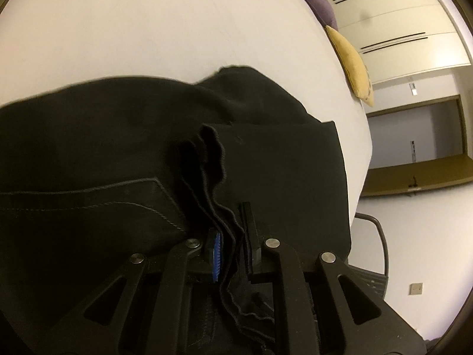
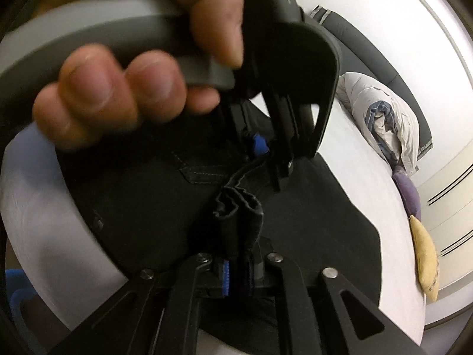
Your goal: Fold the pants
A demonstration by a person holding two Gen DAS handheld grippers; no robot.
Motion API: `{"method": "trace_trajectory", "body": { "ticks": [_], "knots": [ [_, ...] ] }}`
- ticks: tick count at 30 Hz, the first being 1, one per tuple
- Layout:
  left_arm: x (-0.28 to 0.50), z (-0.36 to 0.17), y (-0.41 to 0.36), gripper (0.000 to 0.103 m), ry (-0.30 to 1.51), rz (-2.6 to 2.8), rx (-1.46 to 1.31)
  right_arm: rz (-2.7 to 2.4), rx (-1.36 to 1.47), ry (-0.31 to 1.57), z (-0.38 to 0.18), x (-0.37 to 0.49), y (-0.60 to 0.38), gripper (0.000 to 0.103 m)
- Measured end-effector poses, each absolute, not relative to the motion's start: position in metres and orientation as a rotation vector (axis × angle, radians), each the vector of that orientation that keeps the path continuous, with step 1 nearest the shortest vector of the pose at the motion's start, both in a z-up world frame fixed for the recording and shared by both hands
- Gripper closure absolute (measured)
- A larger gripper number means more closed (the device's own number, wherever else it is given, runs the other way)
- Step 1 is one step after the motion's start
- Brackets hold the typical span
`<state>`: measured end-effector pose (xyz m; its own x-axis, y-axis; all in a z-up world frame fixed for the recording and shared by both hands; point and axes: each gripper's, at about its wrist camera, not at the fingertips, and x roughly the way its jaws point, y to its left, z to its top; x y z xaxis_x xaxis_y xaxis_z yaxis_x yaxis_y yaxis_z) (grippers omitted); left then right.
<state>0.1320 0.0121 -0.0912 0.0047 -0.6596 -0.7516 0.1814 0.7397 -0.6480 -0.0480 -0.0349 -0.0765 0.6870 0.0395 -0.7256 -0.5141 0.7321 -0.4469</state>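
Here black pants (image 1: 103, 153) lie bunched — left gripper (image 1: 232, 236) and right gripper (image 2: 239, 266) each pinching gathered edges.

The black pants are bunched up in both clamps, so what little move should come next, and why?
Probably carry the pinched edge across the white bed to lay it over the rest. Both the left gripper and the right gripper are shut on gathered layers of the black pants, which lie partly folded.

Place: a home bedroom
Evidence: white bed (image 1: 147, 29); yellow cushion (image 1: 351, 65); purple cushion (image 2: 408, 192); rumpled duvet (image 2: 381, 112); cream wardrobe doors (image 1: 399, 14)
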Motion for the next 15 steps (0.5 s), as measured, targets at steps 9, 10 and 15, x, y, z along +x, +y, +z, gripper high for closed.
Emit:
{"method": "trace_trajectory", "body": {
  "ticks": [9,10,15],
  "knots": [
    [0.119,-0.028,0.067,0.079,1.237,-0.516,-0.3,0.616,-0.244,0.824,-0.005,-0.039,-0.109,0.035],
    [0.108,-0.021,0.064,0.079,1.208,-0.537,-0.292,0.63,-0.164,0.838,-0.002,-0.029,-0.129,0.035],
    [0.059,-0.032,0.029,0.079,1.21,-0.686,-0.289,0.674,0.376,0.912,-0.01,0.065,-0.275,0.041]
  ]
}}
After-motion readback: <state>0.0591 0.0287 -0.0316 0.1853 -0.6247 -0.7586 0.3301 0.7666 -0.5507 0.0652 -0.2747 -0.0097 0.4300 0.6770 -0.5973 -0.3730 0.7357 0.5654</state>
